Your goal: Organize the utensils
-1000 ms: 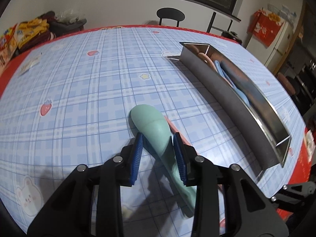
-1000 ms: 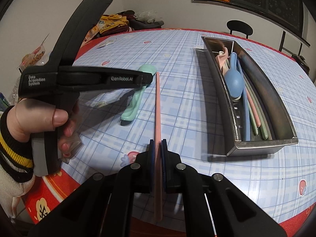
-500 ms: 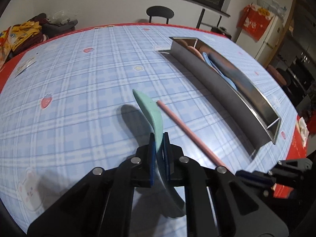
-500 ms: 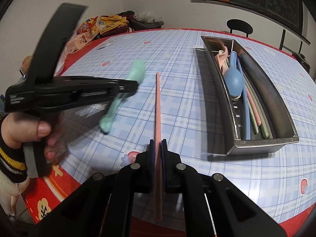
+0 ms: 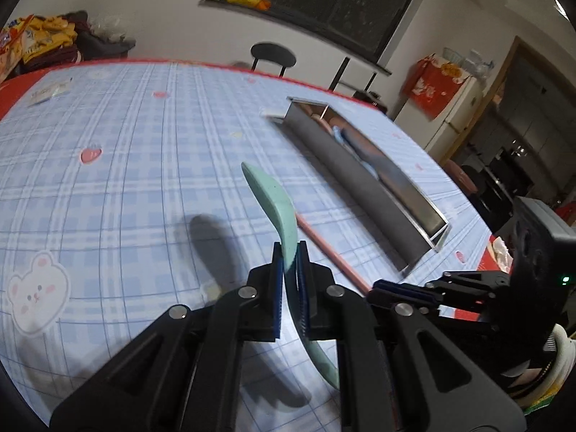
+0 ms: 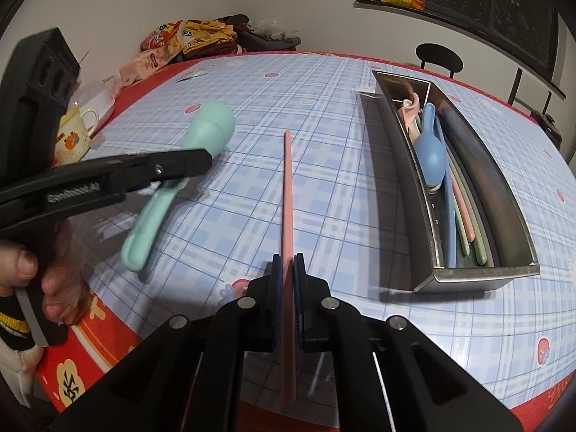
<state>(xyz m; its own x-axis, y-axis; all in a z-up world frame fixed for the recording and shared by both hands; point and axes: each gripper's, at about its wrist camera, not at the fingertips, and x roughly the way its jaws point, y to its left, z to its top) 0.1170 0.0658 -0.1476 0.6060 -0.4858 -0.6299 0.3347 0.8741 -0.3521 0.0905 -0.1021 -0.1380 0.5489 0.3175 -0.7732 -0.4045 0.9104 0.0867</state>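
The step in hand was carrying loose utensils to the tray. The left gripper (image 5: 291,252) was clamped on a green spoon (image 5: 277,205), held clear of the tablecloth (image 5: 126,165) with its bowl pointing to 11 o'clock. The right gripper (image 6: 287,262) was clamped on a pink chopstick (image 6: 288,187), pointing to 12 o'clock. The metal tray (image 6: 478,277), at 2 o'clock in both views, already held a blue spoon (image 6: 430,151) and other utensils. The next move probably called for aligning each utensil lengthwise over the tray before release.
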